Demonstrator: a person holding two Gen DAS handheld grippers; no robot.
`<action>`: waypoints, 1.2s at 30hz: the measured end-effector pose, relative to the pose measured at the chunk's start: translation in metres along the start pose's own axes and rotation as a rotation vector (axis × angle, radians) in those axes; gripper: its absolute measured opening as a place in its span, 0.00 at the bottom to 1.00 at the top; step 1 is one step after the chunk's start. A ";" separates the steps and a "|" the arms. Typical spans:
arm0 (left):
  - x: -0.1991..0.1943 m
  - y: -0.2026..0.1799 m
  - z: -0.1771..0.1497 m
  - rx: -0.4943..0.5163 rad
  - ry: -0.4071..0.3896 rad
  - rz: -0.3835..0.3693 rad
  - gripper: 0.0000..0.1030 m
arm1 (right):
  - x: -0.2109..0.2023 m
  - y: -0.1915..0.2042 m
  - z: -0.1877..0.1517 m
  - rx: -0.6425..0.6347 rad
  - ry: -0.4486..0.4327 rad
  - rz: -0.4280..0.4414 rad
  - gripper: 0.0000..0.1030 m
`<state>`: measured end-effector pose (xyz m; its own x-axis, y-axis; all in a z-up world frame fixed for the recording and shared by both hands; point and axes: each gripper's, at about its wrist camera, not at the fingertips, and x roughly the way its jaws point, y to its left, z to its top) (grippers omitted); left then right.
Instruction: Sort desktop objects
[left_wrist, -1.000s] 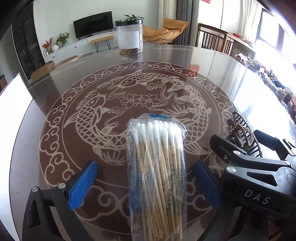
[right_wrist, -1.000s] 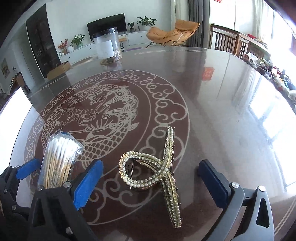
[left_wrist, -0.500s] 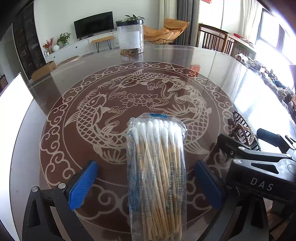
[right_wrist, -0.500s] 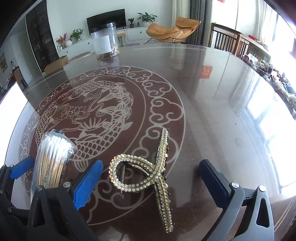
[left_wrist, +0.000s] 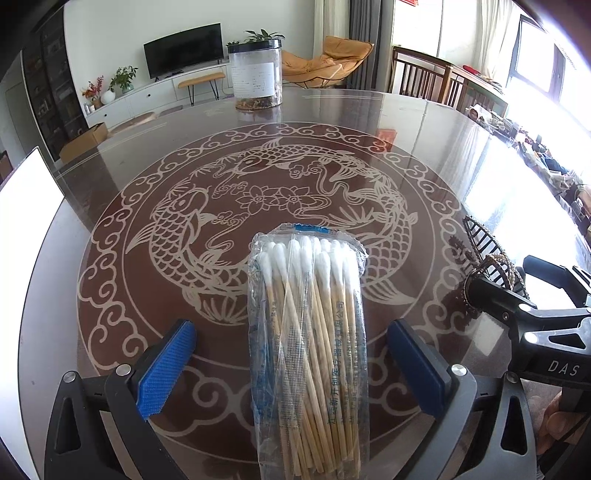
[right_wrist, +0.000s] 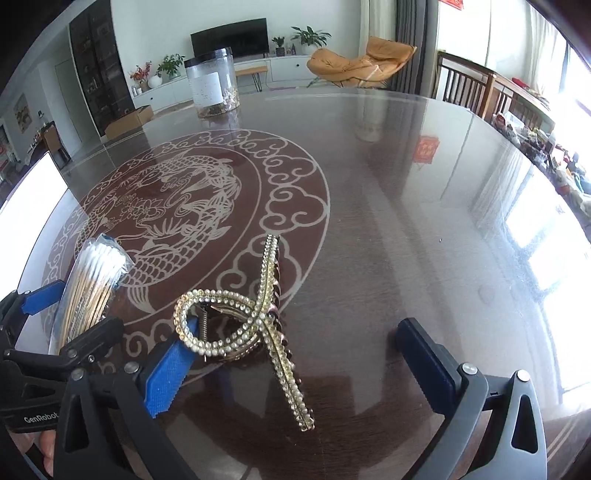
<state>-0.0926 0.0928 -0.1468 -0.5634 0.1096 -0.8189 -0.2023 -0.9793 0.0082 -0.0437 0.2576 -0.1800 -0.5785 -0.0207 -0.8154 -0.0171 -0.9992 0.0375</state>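
Pearl-studded gold hair claw (right_wrist: 243, 325), looped handles.

Both the left gripper (left_wrist: 291, 365) and the right gripper (right_wrist: 303, 358) have black angular frames, silver screws, and blue textured finger pads (left_wrist: 166, 369); white lettering reads "DAS" and "GenRobot"
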 end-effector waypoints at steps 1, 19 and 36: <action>0.000 0.000 0.000 0.000 0.000 0.000 1.00 | 0.001 0.001 0.001 0.000 0.000 -0.002 1.00; -0.002 -0.001 -0.002 -0.002 0.001 -0.004 1.00 | 0.000 0.001 -0.001 0.010 -0.016 -0.013 1.00; -0.002 -0.002 -0.003 -0.009 -0.002 0.007 1.00 | 0.001 0.001 0.000 0.008 -0.017 -0.010 1.00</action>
<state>-0.0889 0.0939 -0.1466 -0.5660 0.1034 -0.8179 -0.1913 -0.9815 0.0083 -0.0449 0.2565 -0.1808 -0.5916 -0.0098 -0.8061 -0.0299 -0.9990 0.0341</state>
